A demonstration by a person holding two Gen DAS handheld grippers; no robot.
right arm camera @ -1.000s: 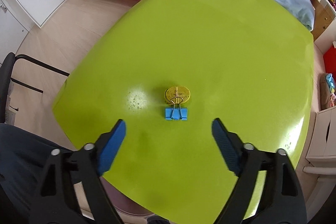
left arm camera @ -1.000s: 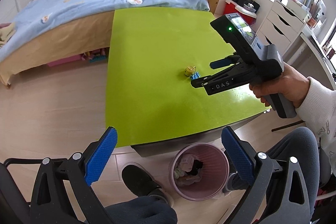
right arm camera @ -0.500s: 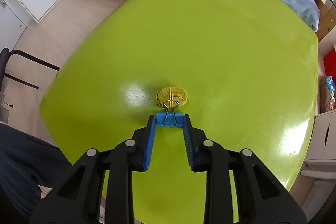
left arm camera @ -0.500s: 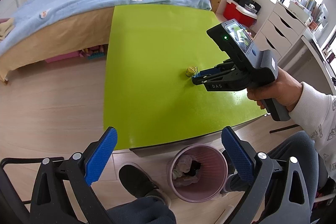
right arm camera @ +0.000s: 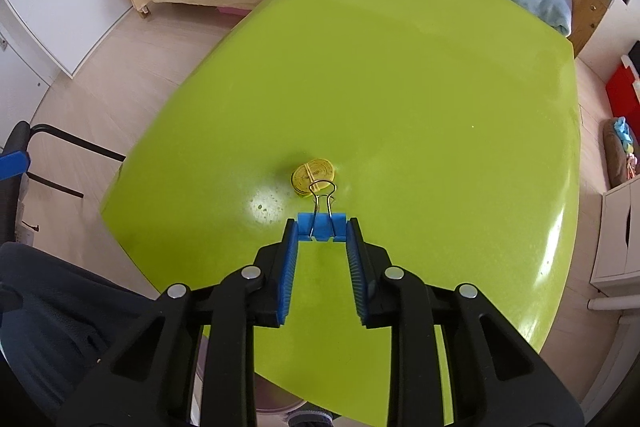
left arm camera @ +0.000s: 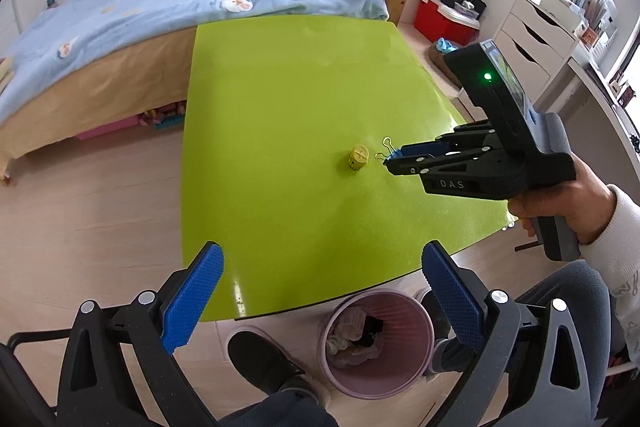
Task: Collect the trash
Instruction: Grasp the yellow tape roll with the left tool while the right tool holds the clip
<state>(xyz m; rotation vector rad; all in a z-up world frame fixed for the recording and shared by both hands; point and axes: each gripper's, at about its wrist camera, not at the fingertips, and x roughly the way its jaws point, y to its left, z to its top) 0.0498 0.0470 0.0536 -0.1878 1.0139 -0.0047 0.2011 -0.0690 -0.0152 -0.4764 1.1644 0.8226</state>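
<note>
Gripping the blue clip (right arm camera: 321, 225) by its two ends, the right gripper (right arm camera: 321, 233) sat at centre frame in the right wrist view, pads (right arm camera: 291, 259) pressed against the clip body from left and right. Clip's long axis ran left to right across the frame; its wire handles pointed up-frame, away from the camera, toward the yellow roll (right arm camera: 313, 176). Roll lay flat on the green table (right arm camera: 400, 67), just above the clip in frame; handle loops overlapped its near edge in this view, contact not clear.

Left wrist view: right gripper (left arm camera: 390, 161) at right of centre, fingers closed on the clip (left arm camera: 396, 157), wire handles sticking out toward the left of frame. Clip appeared lifted off the table, with a gap to the roll (left arm camera: 357, 157). Left gripper (left arm camera: 322, 293) at lower frame, fingers wide apart, holding nothing. Pink bin (left arm camera: 340, 379) on the floor at lower centre, below the table's near edge, with crumpled trash inside.
</note>
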